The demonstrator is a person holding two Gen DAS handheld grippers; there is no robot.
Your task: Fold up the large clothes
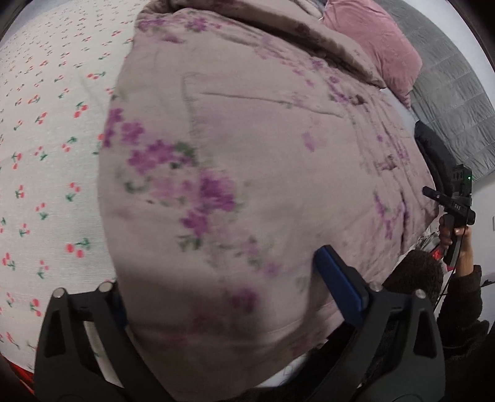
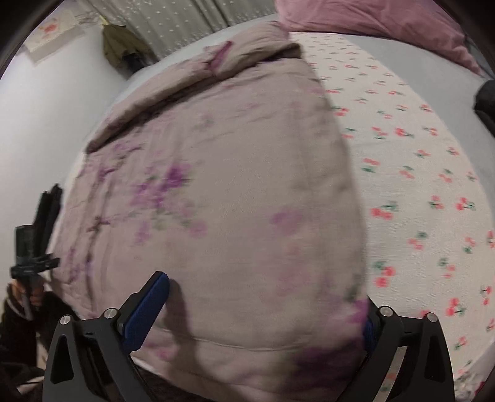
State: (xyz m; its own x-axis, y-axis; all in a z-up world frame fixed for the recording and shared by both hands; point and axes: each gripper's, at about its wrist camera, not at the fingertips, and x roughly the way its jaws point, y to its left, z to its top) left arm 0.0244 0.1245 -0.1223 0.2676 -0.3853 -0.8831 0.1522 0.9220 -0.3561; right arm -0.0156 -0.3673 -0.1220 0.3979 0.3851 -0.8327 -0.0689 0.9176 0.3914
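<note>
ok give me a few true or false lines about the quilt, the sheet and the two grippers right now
1. The quilt has purple flowers on a dull pink ground. True.
2. The sheet under it is plain blue. False: it is white with small red cherries.
3. The left gripper has its jaws spread wide with quilt bulging between them. True.
4. The right gripper is clamped on a pillow. False: its jaws are spread apart around a bulge of the quilt.
5. A pink pillow lies on the far part of the bed. True.
6. The quilt covers the whole sheet. False: a wide stretch of sheet lies bare beside it.
</note>
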